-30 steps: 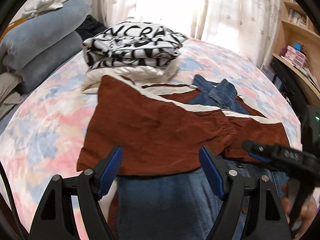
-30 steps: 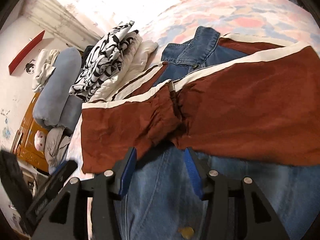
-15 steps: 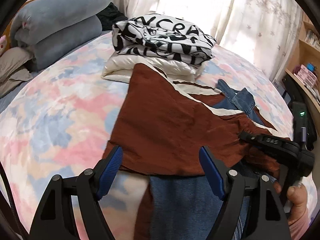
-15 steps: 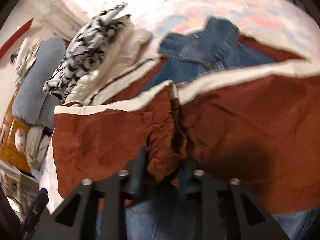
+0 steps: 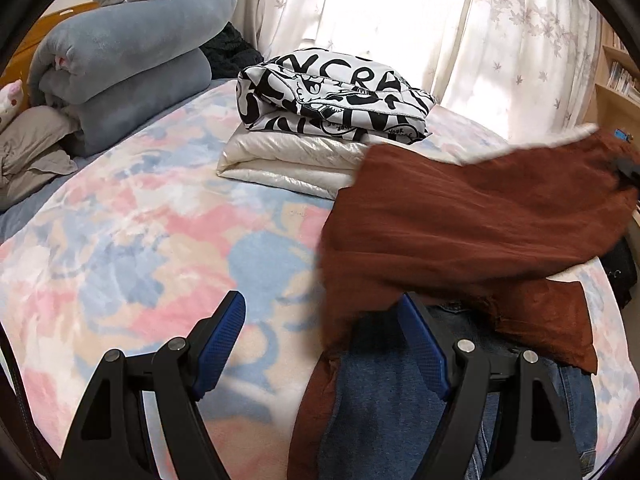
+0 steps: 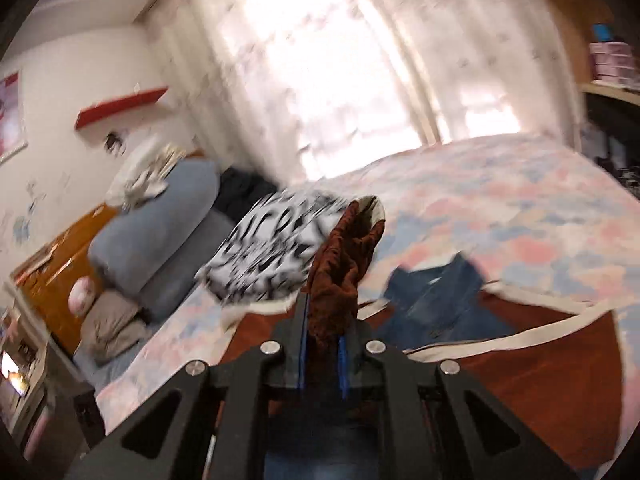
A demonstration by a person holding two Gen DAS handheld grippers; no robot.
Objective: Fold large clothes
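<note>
Left gripper (image 5: 320, 344) low over the near part of the bed (image 5: 132, 240), jaws standing wide apart with nothing between them; left blue pad above bare bedcover, right blue pad above the near edge of the rust-brown garment (image 5: 460, 232). Blue denim garment (image 5: 384, 404) lying flat just beyond the right pad, toward the near right corner of the bed, partly covered by the rust-brown cloth. Right gripper (image 6: 322, 354) jaws brought together within the last moment, now clamped tight on a bunched fold of the rust-brown garment (image 6: 336, 284), cloth standing up out of the jaws with a cream trim at the top. In the left wrist view, one side of that garment lifted off the bed toward the right edge, blurred, remainder draped across the denim. In the right wrist view, denim collar area (image 6: 440, 300) exposed on the bed beyond the jaws, rust-brown panel with cream band beside it. Further back, near the bed's middle, folded black-and-white printed item (image 5: 336, 92) stacked on a folded cream padded item (image 5: 292, 160). At the far left corner, rolled grey-blue blanket (image 5: 120, 72) with pale clothing on top. Curtained window (image 5: 380, 8) behind the bed.
</note>
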